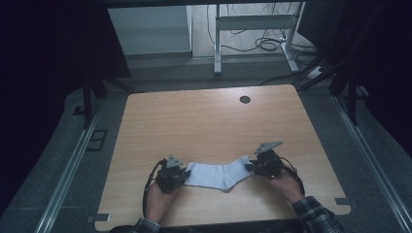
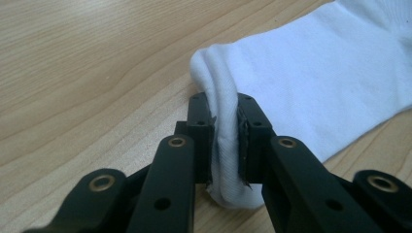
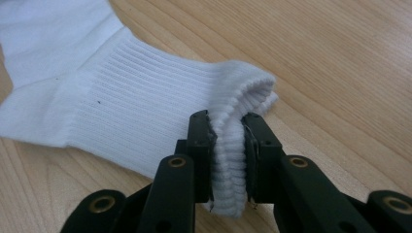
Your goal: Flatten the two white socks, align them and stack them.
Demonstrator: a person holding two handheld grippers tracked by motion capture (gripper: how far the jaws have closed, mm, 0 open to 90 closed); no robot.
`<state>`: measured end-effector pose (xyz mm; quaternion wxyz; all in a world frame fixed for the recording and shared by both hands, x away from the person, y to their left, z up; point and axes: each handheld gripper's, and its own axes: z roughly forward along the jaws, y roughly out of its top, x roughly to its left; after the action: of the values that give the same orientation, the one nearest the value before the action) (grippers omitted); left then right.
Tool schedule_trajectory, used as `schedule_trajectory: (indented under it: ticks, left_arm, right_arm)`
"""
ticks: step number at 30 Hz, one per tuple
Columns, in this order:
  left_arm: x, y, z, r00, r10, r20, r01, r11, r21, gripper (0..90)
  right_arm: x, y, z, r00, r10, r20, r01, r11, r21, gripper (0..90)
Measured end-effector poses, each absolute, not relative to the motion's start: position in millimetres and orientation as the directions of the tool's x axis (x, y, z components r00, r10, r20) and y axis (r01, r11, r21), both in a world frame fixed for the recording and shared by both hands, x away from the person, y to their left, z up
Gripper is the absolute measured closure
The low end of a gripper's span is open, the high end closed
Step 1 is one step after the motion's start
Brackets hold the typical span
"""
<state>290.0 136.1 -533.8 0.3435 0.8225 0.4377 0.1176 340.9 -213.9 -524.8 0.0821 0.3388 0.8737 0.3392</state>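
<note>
Left tool (image 1: 183, 174) clenched on the toe end of the white sock (image 1: 218, 175) — left gripper view shows the fabric (image 2: 311, 87) bunched and pinched between both black jaws (image 2: 227, 141), folded edge squeezed up in the gap. Right tool (image 1: 251, 165) clenched on the ribbed cuff end; right gripper view has the cuff (image 3: 145, 121) folded over and clamped between its jaws (image 3: 228, 165), ribbing visible on both sides.

Sock sits on the wooden tabletop (image 1: 209, 121) near the person's edge, stretched between the two tools, bent at the heel so the middle dips toward the near edge. Both ends look lifted slightly at the jaws — the rest lies flat on the wood. Hands (image 1: 158, 199) come in from the bottom, plaid sleeve (image 1: 316, 216) on the right arm. Round dark hole (image 1: 245, 99) in the tabletop at the far side, well apart from the sock.
</note>
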Motion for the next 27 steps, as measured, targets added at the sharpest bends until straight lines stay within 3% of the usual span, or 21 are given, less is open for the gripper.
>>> schedule_trajectory:
  ticks: [9,27]
  left_arm:
    - [289,135,-527,0.586,0.808,-0.067,0.612,-0.387,0.69,80.7]
    - [291,135,-500,0.59,0.807,-0.03,0.552,-0.375,0.745,80.7]
  right_arm:
    - [336,-213,-518,-0.766,0.641,0.042,0.496,0.548,0.673,76.5]
    - [335,-221,-496,-0.762,0.645,0.051,0.472,0.501,0.725,76.6]
